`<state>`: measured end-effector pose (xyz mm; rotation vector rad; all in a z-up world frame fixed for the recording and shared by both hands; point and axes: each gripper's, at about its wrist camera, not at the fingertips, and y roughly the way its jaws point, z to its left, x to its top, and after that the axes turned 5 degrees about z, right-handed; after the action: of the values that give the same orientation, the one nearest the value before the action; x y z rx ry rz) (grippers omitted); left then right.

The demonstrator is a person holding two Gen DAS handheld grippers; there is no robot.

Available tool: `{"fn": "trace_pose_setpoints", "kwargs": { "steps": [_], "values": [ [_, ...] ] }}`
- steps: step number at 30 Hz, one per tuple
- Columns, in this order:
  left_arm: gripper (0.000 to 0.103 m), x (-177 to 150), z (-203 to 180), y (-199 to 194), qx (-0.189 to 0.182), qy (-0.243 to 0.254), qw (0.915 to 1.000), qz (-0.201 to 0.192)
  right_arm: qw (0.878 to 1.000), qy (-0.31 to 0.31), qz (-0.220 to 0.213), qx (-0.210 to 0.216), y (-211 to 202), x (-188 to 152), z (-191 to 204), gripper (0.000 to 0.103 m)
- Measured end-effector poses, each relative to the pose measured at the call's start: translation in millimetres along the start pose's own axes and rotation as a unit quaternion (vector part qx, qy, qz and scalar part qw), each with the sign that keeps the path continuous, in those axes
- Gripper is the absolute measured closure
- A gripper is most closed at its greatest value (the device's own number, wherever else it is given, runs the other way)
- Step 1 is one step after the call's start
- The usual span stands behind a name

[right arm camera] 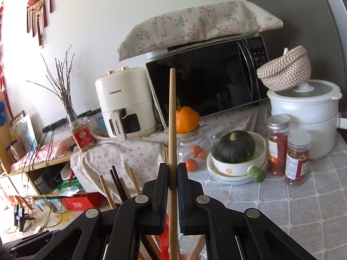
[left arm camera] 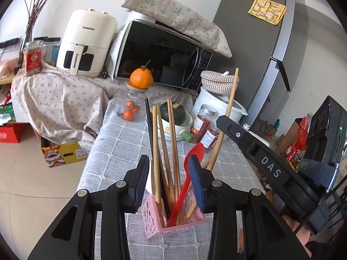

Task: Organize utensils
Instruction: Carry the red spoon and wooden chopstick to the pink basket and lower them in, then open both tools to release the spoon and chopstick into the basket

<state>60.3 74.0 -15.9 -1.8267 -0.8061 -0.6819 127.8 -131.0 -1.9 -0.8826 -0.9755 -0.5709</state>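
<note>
A pink perforated holder stands on the grey checked tablecloth and holds several wooden chopsticks, a black chopstick and a red spoon. My left gripper is open, its fingers either side of the holder's top, touching nothing. My right gripper is shut on a single wooden chopstick that stands upright; its lower end reaches down to the holder. That chopstick and the right gripper's body show at the right of the left wrist view.
Behind the holder are a bowl with a dark green squash, a glass jar with an orange on its lid, two spice jars, a white cooker, a microwave and an air fryer.
</note>
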Motion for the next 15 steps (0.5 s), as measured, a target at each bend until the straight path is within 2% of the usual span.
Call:
{"fn": "trace_pose_setpoints", "kwargs": {
  "steps": [6, 10, 15],
  "values": [
    [0.063, 4, 16, 7, 0.002, -0.031, 0.9992, 0.027, 0.999, -0.038, 0.018, -0.026, 14, -22, 9, 0.099],
    [0.063, 4, 17, 8, 0.004, -0.027, 0.9990, 0.035, 0.997, -0.051, 0.022, -0.048, 23, -42, 12, 0.099],
    [0.063, 3, 18, 7, 0.002, -0.021, 0.9989, 0.042, 0.996, -0.072, 0.011, -0.060, 23, -52, 18, 0.099]
  ]
}}
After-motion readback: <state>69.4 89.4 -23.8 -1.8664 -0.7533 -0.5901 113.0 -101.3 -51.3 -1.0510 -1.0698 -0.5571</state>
